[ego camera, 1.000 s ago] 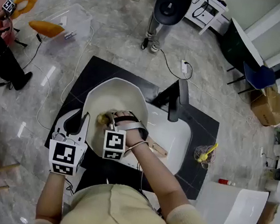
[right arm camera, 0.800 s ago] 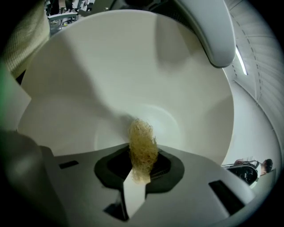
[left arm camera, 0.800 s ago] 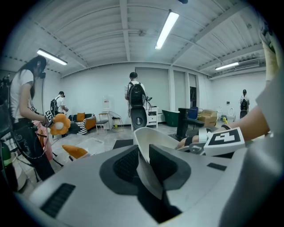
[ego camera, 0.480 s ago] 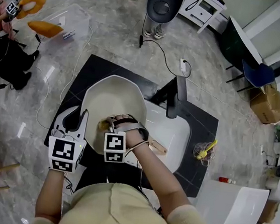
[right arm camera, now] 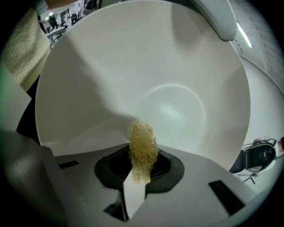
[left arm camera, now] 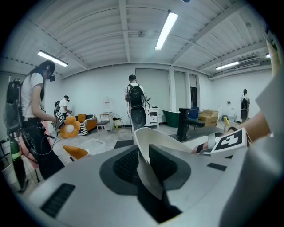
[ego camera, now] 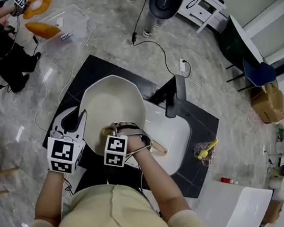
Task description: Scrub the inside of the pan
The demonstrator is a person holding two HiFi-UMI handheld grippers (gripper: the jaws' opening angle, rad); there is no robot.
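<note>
Between the jaws of the right gripper, low in the centre of the right gripper view, a pale yellow fibrous scrubbing pad is being pinched. The jaws are pressing almost together on its lower end, and its frayed tip is sticking straight out ahead of them. That tip is pointing into the large white round pan, which is filling nearly the whole frame. It is sitting over the near inner wall, while the ringed flat bottom is lying up and to the right of it. Whether the fibres are actually touching the wall I cannot tell.

At the centre of the left gripper view, the left gripper is clamping its jaws shut on the pan's thin white rim, which is running edge-on between them and away toward the upper middle.

Seen from the head view, the pan is sitting tilted left of centre. The left gripper is gripping its lower-left edge and the right one is reaching in over its lower edge. A white rectangular sink basin is lying to the right, and a black faucet is standing above it.

The right hand, as I judge it, is doing the scrubbing, so the coming stroke is depending on pushing the pad forward and up-right across the bowl
</note>
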